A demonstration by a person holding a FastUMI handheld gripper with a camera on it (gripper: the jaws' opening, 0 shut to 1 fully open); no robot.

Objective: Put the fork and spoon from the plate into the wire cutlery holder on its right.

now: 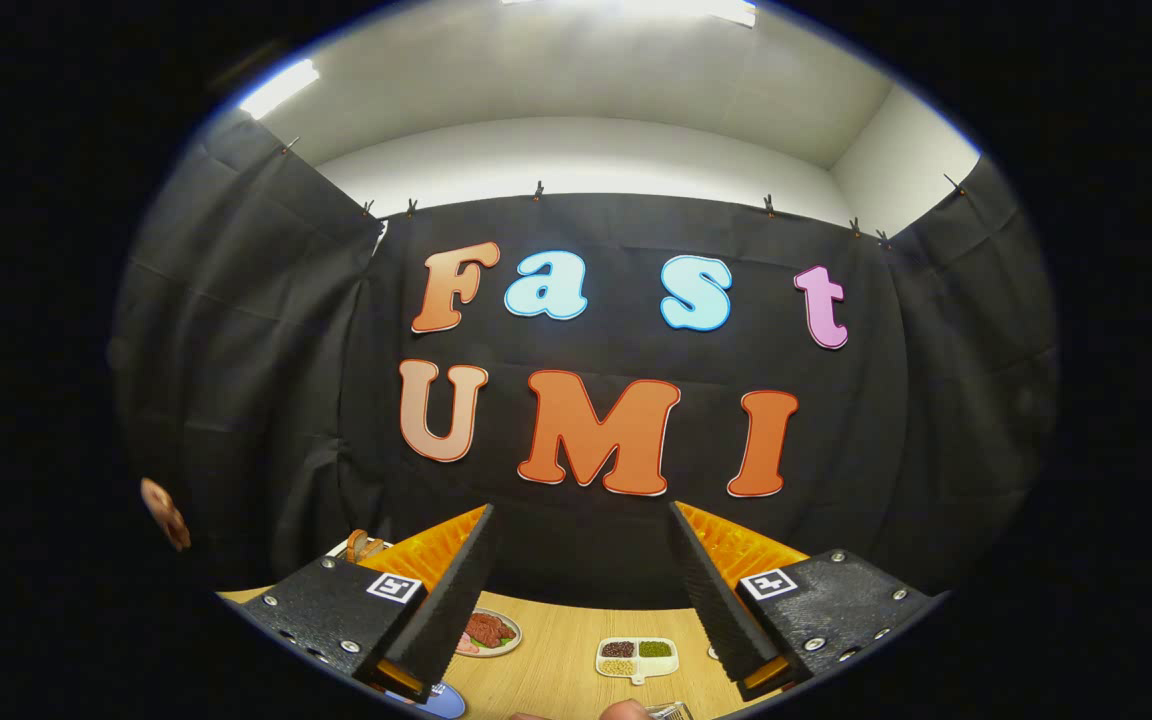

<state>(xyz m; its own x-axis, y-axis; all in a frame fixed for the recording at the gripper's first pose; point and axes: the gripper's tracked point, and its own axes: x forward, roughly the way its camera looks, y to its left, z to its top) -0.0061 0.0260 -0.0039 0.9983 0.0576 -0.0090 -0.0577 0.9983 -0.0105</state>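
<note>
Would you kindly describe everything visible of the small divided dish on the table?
The divided dish is a small white rounded-rectangle tray, flat on the wooden table, between and just beyond the open tongs. Its compartments hold dark reddish, green and pale yellowish grain-like fillings. A small tab juts from its near edge. Nothing grips it.

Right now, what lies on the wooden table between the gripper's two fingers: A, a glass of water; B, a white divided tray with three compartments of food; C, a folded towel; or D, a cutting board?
B: the white divided tray sits on the table between the open gripper fingers, holding dark, green and pale fillings.
</note>
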